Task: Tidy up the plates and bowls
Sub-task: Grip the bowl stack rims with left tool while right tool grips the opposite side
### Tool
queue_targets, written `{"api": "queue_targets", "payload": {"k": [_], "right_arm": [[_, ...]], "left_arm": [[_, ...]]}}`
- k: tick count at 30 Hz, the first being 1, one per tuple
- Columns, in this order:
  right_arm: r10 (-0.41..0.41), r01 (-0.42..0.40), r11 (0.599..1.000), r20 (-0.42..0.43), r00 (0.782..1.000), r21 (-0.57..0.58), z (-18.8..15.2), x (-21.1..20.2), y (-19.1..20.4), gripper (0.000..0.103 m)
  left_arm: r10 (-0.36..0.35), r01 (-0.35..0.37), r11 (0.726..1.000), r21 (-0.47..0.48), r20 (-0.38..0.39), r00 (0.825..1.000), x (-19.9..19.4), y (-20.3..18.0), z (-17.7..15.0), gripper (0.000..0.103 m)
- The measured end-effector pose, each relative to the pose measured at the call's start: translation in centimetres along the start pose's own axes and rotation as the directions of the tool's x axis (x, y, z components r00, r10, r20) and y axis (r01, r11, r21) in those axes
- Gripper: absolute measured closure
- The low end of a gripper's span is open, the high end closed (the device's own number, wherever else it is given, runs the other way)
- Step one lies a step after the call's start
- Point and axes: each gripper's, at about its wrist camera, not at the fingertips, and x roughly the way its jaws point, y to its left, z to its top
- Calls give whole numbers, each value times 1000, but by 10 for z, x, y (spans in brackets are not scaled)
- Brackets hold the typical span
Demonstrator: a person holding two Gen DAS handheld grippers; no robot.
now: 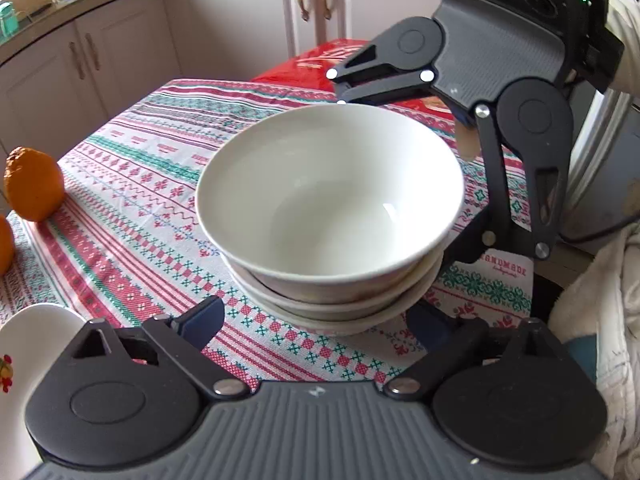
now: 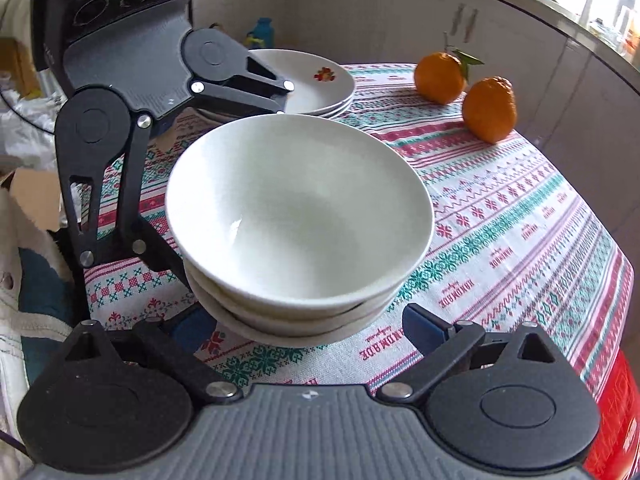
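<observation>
A stack of three white bowls (image 1: 328, 204) stands on the patterned tablecloth (image 1: 140, 184); it also shows in the right wrist view (image 2: 300, 216). My left gripper (image 1: 320, 320) is open, its blue-padded fingers spread on either side of the stack's near base. My right gripper (image 2: 308, 328) is open the same way from the opposite side and shows in the left wrist view (image 1: 404, 168), its far finger partly hidden behind the bowls. A stack of white plates (image 2: 316, 80) with a red flower print sits beyond the bowls; one plate edge shows in the left wrist view (image 1: 28, 344).
Two oranges (image 2: 464, 92) lie on the tablecloth (image 2: 520, 220) near the far edge; they also show in the left wrist view (image 1: 34, 184). A red box (image 1: 340, 60) sits past the table. Kitchen cabinets (image 1: 240, 20) line the background.
</observation>
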Motion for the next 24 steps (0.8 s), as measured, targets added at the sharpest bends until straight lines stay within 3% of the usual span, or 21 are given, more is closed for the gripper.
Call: {"api": "queue_targets", "payload": {"k": [6,10,24], "right_arm": [[58,-59,998,-25,998,-28,6,2,-3,11],[74,-75,997,-31,997,-28,7,2,-4,13],[80,-81,997,-36,996,-19,10,2,-5,13]], "left_arm": [[-71,71,997,-2,-10,997,0,9,3,10],[-96,96,995,12,-26,995,1,13,6,19],[-129,130,990,48,-30,991,8,19,12,21]]}}
